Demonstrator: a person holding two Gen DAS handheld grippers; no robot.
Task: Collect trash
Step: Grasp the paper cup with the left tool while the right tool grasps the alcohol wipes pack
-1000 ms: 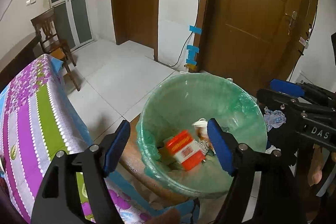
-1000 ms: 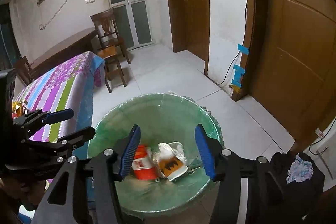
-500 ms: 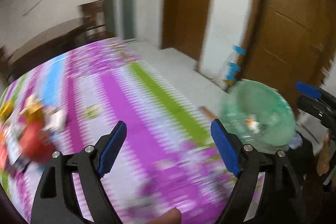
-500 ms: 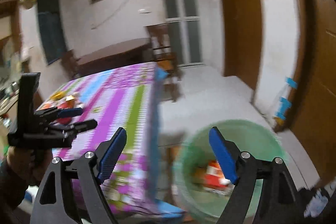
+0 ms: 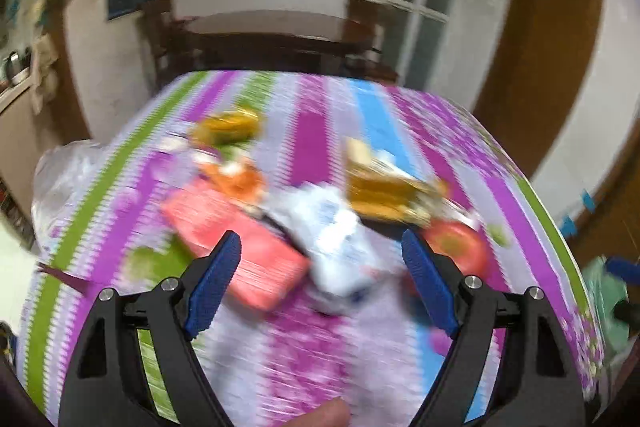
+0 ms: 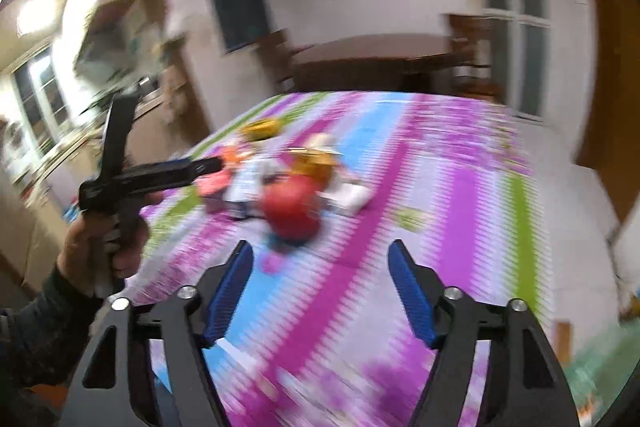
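Note:
A blurred heap of trash lies on the striped tablecloth (image 5: 320,347): a pink-red flat pack (image 5: 236,243), a white crumpled wrapper (image 5: 336,239), a yellow-brown packet (image 5: 384,195), a red round item (image 5: 456,243) and an orange wrapper (image 5: 236,179). My left gripper (image 5: 320,279) is open and empty just before the pack and wrapper. My right gripper (image 6: 320,291) is open and empty, short of the red round item (image 6: 292,211). The left gripper also shows in the right wrist view (image 6: 160,173), over the heap. The green-lined bin (image 5: 604,291) is at the right edge.
A clear plastic bag (image 5: 68,171) lies at the table's left edge. A dark wooden table with chairs (image 5: 272,39) stands behind. A brown door (image 5: 548,47) is at the right. The bin's green liner shows at lower right (image 6: 600,359).
Both grippers have swung from over the bin to the table with the trash heap. Both stayed open and empty.

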